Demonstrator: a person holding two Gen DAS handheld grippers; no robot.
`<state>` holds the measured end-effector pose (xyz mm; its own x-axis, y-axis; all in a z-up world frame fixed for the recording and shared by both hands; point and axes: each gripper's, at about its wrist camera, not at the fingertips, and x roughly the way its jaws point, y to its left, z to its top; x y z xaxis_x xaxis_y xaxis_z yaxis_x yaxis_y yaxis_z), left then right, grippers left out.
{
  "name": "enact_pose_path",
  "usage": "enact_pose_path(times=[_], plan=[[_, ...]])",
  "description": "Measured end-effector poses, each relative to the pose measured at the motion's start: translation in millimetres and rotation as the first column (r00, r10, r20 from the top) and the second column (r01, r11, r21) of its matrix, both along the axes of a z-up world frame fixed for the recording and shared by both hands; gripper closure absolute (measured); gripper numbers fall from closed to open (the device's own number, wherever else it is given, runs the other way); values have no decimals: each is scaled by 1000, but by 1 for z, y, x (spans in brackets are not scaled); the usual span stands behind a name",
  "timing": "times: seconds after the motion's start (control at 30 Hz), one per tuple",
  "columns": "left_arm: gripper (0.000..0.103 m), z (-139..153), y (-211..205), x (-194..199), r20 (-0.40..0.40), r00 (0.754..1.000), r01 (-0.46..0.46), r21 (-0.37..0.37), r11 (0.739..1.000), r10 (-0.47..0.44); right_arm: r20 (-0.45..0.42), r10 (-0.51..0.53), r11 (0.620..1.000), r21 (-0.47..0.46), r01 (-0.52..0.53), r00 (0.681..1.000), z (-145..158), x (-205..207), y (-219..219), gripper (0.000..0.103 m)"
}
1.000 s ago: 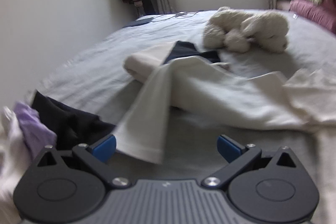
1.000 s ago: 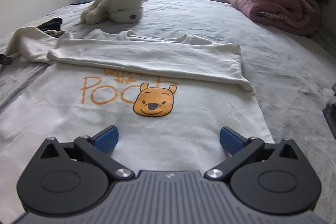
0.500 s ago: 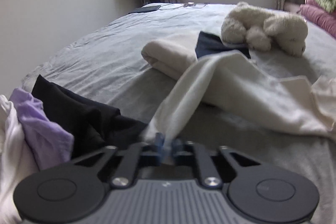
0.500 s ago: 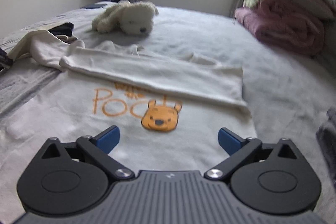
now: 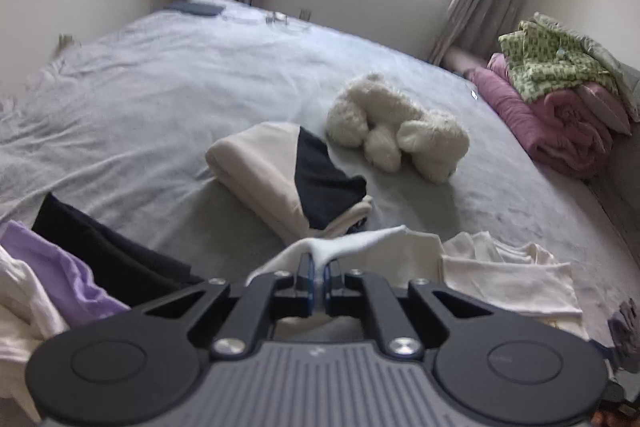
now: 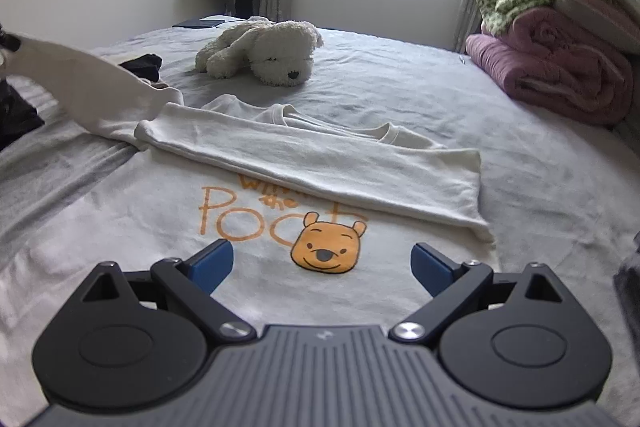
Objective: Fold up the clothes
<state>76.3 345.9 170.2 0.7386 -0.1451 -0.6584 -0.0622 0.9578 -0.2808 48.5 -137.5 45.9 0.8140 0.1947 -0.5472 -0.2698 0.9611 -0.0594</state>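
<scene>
A cream long-sleeved shirt (image 6: 168, 227) with an orange bear print lies face up on the grey bed (image 6: 400, 83). One sleeve (image 6: 320, 167) is folded across its chest. My left gripper (image 5: 319, 273) is shut on the cuff of the other sleeve (image 5: 352, 241) and holds it lifted off the bed. In the right wrist view that raised sleeve (image 6: 76, 83) stretches up toward the left edge. My right gripper (image 6: 322, 263) hovers open above the shirt's lower front, with nothing between its blue pads (image 6: 210, 263).
A white plush dog (image 5: 396, 131) lies beyond the shirt. Folded cream and dark clothes (image 5: 288, 171) sit to its left. Black, purple and white garments (image 5: 68, 267) are heaped at the near left. Pink and green bedding (image 6: 560, 67) is stacked at the right.
The left gripper closed on the sleeve cuff, then rose and swung right with it, lifting the sleeve off the bed. The right gripper stayed open over the shirt, tilting only a little.
</scene>
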Motion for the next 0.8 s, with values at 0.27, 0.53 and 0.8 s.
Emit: enact_pose_path(times=[0.27, 0.53, 0.8], plan=[[98, 7, 42, 13, -1, 998, -55, -286, 957, 58, -3, 48, 997, 56, -48, 999, 4, 27, 31, 6], [98, -27, 86, 32, -109, 980, -191, -245, 951, 169, -75, 182, 952, 265, -156, 980, 12, 108, 85, 59], [99, -44, 103, 45, -130, 977, -200, -294, 935, 168, -127, 198, 966, 192, -172, 972, -10, 147, 147, 61]])
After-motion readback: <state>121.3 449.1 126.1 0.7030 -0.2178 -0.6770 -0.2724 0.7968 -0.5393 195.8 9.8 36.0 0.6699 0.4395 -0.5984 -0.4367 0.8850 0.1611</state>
